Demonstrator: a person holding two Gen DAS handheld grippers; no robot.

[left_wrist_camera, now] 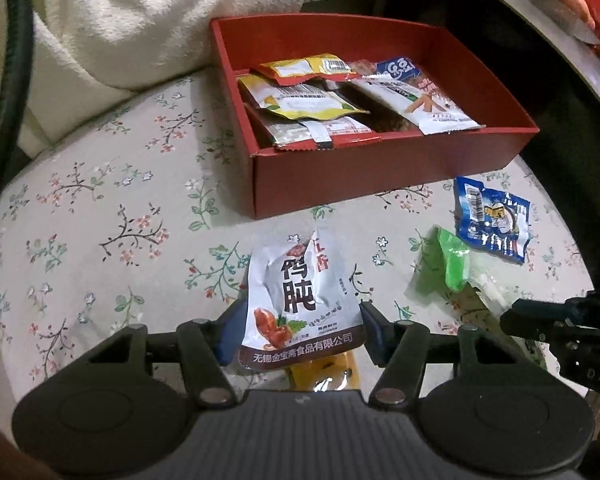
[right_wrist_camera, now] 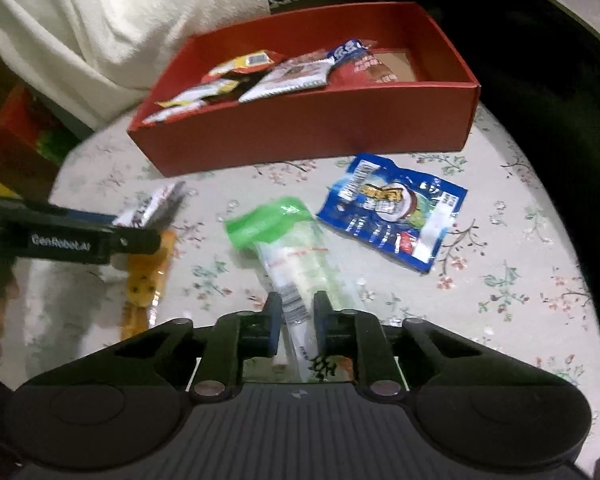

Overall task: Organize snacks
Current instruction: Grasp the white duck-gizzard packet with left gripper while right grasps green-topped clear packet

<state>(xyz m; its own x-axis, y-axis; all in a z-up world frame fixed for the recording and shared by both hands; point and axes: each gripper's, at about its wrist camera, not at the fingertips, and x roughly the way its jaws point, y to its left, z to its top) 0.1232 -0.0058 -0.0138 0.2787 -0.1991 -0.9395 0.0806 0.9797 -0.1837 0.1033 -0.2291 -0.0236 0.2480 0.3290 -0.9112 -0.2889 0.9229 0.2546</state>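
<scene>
A: Where is everything, taking the red box [left_wrist_camera: 384, 168] as the marker?

B: The box sits at the far side of the flowered worktop [left_wrist_camera: 112, 216], with several snack packets lying inside it, a yellow-and-white one [left_wrist_camera: 300, 102] toward its left end and a white one with orange sticks [left_wrist_camera: 424, 100] toward its right. Just in front of its near wall, to the right, lies a blue packet [right_wrist_camera: 396, 216], flat on the cloth.

A: And the left gripper [left_wrist_camera: 302, 326]?

B: It is in front of the box, nearer than the blue packet. Its jaws are pinching a white pouch with dark lettering [left_wrist_camera: 300, 300] by the sides; the pouch stands up between the blue pads, pointing toward the box's near wall. Under it an orange packet [left_wrist_camera: 324, 374] lies on the cloth.

A: The right gripper [right_wrist_camera: 296, 316]?

B: Also in front of the box, near the blue packet. Its jaws are pressed in on the lower end of a clear packet with a green top [right_wrist_camera: 292, 252], whose green end points toward the box.

A: Anything behind the box?

B: A cream fleece blanket [left_wrist_camera: 140, 20], bunched up to its left.
</scene>
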